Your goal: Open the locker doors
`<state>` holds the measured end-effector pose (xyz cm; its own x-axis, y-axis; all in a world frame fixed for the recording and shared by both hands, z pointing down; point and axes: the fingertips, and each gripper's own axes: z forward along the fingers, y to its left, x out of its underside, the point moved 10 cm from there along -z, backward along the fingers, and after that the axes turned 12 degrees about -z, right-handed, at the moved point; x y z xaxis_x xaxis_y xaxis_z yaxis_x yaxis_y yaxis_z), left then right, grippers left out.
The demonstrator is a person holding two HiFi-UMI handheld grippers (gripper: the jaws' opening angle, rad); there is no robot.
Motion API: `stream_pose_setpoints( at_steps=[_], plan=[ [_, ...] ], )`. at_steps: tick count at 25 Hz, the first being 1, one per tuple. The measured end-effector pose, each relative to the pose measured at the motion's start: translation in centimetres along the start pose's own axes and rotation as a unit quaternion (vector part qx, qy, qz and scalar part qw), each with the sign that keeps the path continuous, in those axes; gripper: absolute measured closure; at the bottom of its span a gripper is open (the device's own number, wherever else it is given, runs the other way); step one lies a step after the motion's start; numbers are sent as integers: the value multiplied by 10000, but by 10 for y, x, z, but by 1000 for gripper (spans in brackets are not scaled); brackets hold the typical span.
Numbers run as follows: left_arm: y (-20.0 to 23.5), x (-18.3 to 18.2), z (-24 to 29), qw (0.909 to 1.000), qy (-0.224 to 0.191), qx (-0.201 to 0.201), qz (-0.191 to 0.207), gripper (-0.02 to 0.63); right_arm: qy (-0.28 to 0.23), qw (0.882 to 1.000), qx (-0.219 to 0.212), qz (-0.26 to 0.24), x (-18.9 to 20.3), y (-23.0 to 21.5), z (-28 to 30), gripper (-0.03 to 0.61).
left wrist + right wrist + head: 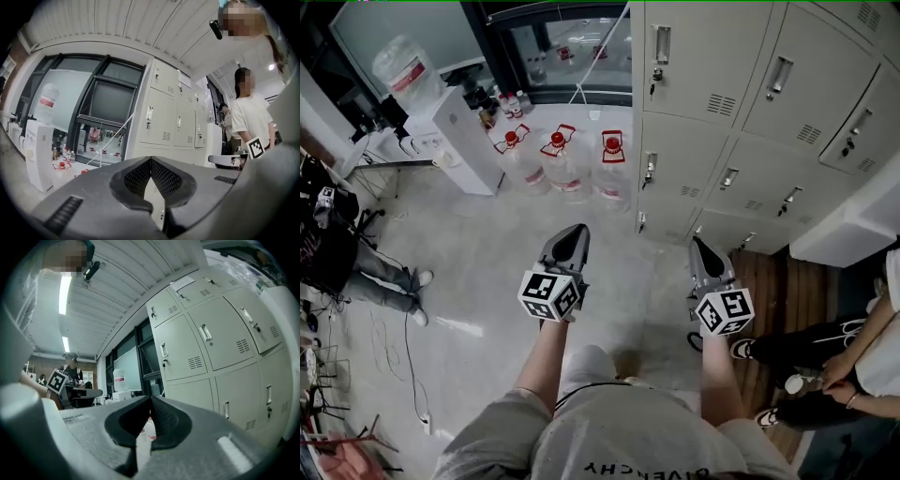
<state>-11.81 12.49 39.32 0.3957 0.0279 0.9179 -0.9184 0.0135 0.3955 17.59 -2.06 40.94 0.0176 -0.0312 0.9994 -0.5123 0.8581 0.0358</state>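
Observation:
A bank of cream lockers point(750, 103) fills the upper right of the head view, every door closed, each with a metal handle point(662, 45) and a keyhole. My left gripper point(577, 231) is held level over the floor, a good way short of the lockers' left edge, shut with nothing in it. My right gripper point(697, 243) is level in front of the lowest locker row, also shut and empty, and not touching a door. In the left gripper view the lockers point(164, 117) stand ahead beyond the shut gripper point(151, 159). The right gripper view has the lockers point(211, 343) on its right, past the shut gripper point(151, 398).
Three water jugs with red caps point(565, 159) stand on the floor left of the lockers, by a glass door point(572, 47). A white water dispenser point(455, 131) is further left. One person sits at the right point(853, 356); another's legs point(384, 281) show at the left.

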Motion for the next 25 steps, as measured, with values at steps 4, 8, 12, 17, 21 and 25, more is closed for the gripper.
stream_pose_setpoints(
  at_steps=[4,8,12,17,21,25],
  plan=[
    [12,-15,19,10000,-21,70,33,615,-50,9999,-104,31,-7,-3,28,582],
    [29,-30,51,9996,-33,252,126,615,-189,9997,-159,-80,-17,-14,70,577],
    [53,-54,96,9987,-65,438,249,615,-361,9991,-89,-191,-39,-30,122,560],
    [84,-88,144,9975,-55,663,249,615,-610,9976,-29,-314,-74,-45,193,541],
    [99,-111,192,9960,-53,867,193,615,-760,9957,139,-511,-103,-61,243,532],
    [113,-124,226,9947,15,1002,216,615,-833,9941,321,-609,-122,-72,280,515]
  ],
)
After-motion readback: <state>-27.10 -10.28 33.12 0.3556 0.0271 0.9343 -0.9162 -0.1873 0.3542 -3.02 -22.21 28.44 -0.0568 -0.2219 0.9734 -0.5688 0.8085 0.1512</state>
